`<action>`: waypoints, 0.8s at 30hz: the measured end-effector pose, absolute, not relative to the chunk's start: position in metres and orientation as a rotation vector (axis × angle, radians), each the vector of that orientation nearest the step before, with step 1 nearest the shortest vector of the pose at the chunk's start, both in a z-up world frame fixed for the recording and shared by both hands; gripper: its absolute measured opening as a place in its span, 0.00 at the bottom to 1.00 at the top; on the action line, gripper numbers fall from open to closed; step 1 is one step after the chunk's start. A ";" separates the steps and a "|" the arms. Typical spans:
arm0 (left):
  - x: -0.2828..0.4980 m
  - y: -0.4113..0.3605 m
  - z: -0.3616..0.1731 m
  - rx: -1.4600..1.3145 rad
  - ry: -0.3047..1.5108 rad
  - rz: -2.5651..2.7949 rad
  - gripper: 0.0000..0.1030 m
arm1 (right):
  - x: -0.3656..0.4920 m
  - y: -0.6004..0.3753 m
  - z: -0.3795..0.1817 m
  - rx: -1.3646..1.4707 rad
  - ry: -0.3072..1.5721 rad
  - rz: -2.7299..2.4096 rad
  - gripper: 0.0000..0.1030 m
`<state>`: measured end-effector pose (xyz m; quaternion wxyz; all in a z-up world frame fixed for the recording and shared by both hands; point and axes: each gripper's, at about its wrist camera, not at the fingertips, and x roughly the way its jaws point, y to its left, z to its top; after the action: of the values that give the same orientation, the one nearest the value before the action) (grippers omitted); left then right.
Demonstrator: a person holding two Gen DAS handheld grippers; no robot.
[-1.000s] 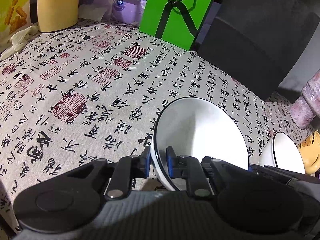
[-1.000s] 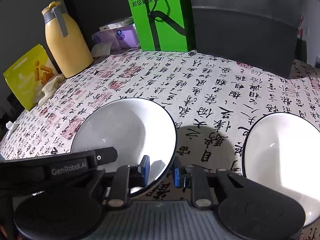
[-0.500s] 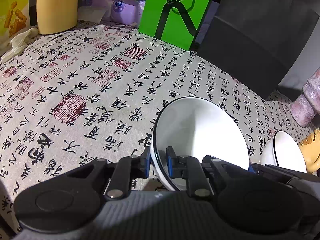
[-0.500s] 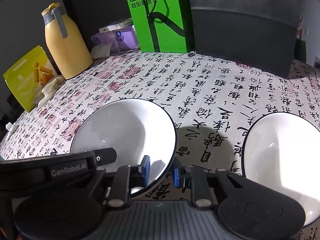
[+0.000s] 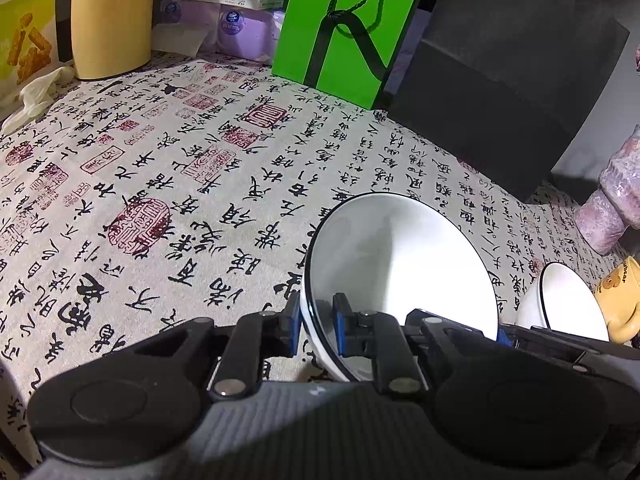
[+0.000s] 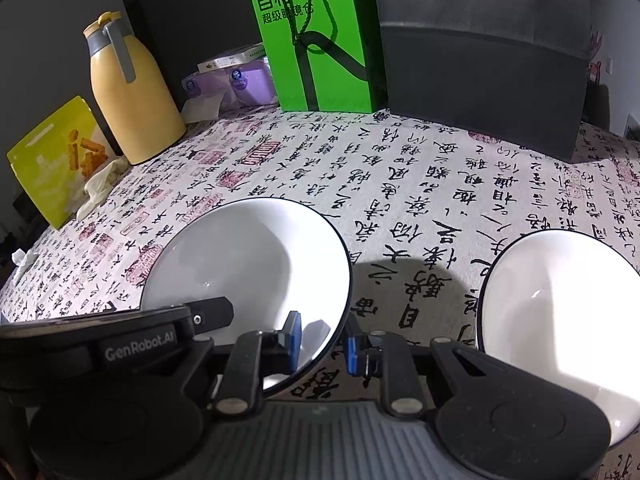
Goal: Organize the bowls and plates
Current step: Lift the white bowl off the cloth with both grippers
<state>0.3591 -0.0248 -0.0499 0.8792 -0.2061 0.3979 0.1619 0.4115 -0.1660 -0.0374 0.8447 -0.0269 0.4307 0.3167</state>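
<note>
A large white bowl with a dark rim (image 5: pixel 396 264) is tilted above the calligraphy cloth; both grippers hold its rim. My left gripper (image 5: pixel 316 326) is shut on its left rim. The same bowl shows in the right wrist view (image 6: pixel 248 264), where my right gripper (image 6: pixel 322 340) is shut on its near right rim, and the left gripper's black body (image 6: pixel 120 340) reaches in from the left. A second white bowl (image 6: pixel 560 312) stands on the cloth to the right; it also shows in the left wrist view (image 5: pixel 560 304).
At the table's back stand a yellow thermos (image 6: pixel 128 92), a green paper bag (image 6: pixel 320 36), purple tissue packs (image 6: pixel 240 80) and a dark grey box (image 6: pixel 484 52). A yellow snack bag (image 6: pixel 56 160) leans at the left. A yellow mug (image 5: pixel 620 296) and a pink vase (image 5: pixel 612 200) stand at the right.
Both views have tilted slightly, so the back of the table shows more. The bowl stays gripped in both grippers, at nearly the same spot.
</note>
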 end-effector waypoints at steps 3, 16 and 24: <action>0.357 -0.024 -0.048 -0.439 0.820 0.330 0.16 | 0.410 -0.167 -0.035 -0.051 0.901 0.669 0.20; 0.339 -0.021 -0.028 -0.429 0.753 0.301 0.16 | 0.392 -0.169 -0.014 -0.047 0.830 0.675 0.20; 0.320 -0.020 -0.017 -0.407 0.734 0.295 0.16 | 0.374 -0.166 -0.003 -0.066 0.775 0.694 0.19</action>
<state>0.3195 -0.0195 -0.0167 0.9028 -0.1967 0.3549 0.1428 0.3739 -0.1663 -0.0027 0.8673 -0.0316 0.3701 0.3315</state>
